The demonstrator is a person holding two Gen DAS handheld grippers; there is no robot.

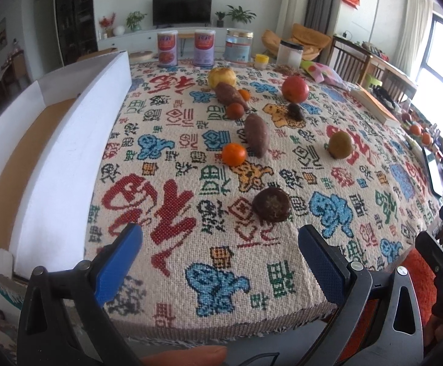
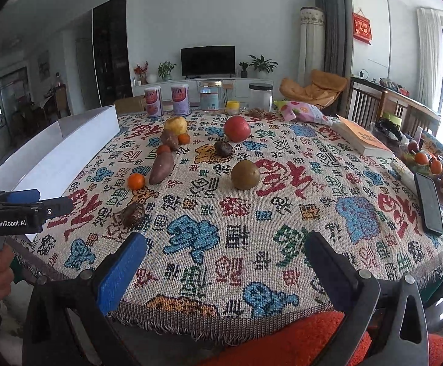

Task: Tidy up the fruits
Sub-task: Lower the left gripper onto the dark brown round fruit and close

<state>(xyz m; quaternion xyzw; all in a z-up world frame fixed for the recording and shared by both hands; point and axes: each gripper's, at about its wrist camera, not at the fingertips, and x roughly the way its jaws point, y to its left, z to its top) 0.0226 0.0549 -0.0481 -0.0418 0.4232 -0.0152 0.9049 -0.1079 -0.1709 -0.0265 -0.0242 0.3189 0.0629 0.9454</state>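
Fruit lies scattered over the patterned tablecloth (image 2: 282,213), nothing boxed yet as far as these views show, and the white cardboard box (image 1: 54,158) waits open along the table's left side. Nearest the left gripper (image 1: 218,262) sits a dark, wrinkled round fruit (image 1: 271,204), and that one looks risky: round things roll, so a squeeze off centre could squirt it toward the table edge just below. The orange (image 1: 234,154) rests against a sweet potato (image 1: 256,134), so reaching for either may nudge the other. The greenish-brown fruit (image 2: 245,174) stands alone, well apart from the red apple (image 2: 236,128). Left gripper spread wide, holding nothing, touching nothing, poised above the near edge. Right gripper (image 2: 226,262) likewise gapes wide, empty, its blue pads (image 2: 121,271) clear of the cloth.
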